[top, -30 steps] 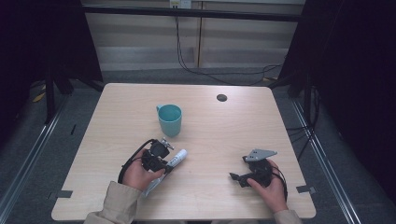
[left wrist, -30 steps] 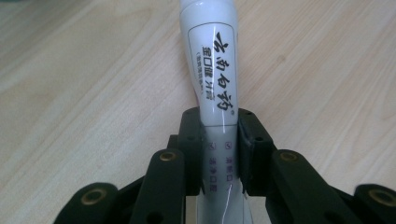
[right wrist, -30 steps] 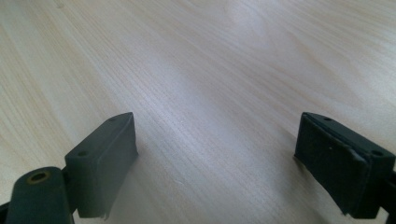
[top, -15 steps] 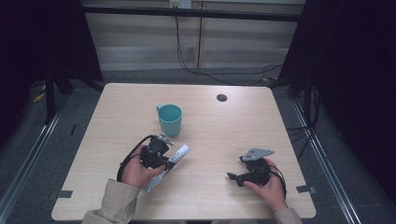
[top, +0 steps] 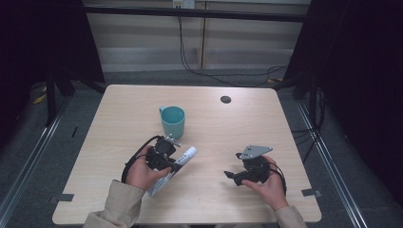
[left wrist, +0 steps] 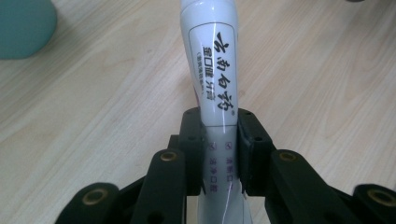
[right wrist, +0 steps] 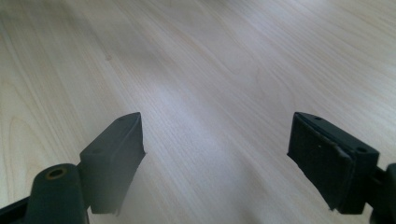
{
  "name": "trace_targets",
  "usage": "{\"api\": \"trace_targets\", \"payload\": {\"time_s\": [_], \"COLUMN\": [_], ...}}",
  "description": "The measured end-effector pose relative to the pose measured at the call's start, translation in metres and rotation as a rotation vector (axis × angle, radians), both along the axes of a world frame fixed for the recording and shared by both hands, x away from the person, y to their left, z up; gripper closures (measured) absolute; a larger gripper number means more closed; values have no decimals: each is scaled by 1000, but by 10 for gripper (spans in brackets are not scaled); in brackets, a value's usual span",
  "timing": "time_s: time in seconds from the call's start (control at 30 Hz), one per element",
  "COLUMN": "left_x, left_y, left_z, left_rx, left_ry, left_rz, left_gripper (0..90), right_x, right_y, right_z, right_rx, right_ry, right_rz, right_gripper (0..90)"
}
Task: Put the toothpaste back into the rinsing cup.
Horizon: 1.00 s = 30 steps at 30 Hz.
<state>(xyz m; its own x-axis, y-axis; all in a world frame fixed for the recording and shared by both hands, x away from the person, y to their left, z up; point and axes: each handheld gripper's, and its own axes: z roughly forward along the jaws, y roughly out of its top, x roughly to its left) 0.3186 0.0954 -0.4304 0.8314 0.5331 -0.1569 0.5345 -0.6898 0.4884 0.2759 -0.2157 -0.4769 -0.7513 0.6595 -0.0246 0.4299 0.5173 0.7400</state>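
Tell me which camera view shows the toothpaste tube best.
The left gripper view: the tube runs up its middle, label readable. The high view shows it small, partly behind the left tool.

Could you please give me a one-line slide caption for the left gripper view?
Left tongs clamped on a white toothpaste tube above the wooden table, teal cup nearby.

The toothpaste tube is white with black Chinese lettering down a framed label and small red print lower on its body. It lies slanted toward the table's near-left area, rounded cap end pointing up toward the teal mug, flat tail toward the near edge. Its lower body is pinched between black pads, slightly squeezed there.
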Motion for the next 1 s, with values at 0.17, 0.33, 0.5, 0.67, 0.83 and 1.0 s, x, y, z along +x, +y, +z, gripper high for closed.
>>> {"api": "trace_targets", "payload": {"time_s": [0.17, 0.33, 0.5, 0.67, 0.83, 1.0], "left_x": [1, 1, 0, 0, 0, -1], "left_y": [-8, -17, -26, -33, -37, -41], "left_z": [4, 4, 5, 6, 7, 8], "left_rx": [6, 7, -3, 0, -5, -11], "left_ry": [0, 7, 3, 6, 0, 4], "left_rz": [-21, -36, -50, -62, -72, -80], "left_gripper": [748, 748, 748, 748, 748, 748], "right_x": [1, 2, 2, 1, 2, 2], "right_y": [6, 11, 16, 22, 25, 28], "right_z": [2, 4, 5, 4, 6, 10], "right_rx": [-13, -18, -15, -38, -29, -26], "right_ry": [-11, -20, -20, -30, -40, -48], "right_rz": [17, 38, 52, 71, 84, 92], "right_gripper": [176, 176, 176, 179, 180, 184]}}
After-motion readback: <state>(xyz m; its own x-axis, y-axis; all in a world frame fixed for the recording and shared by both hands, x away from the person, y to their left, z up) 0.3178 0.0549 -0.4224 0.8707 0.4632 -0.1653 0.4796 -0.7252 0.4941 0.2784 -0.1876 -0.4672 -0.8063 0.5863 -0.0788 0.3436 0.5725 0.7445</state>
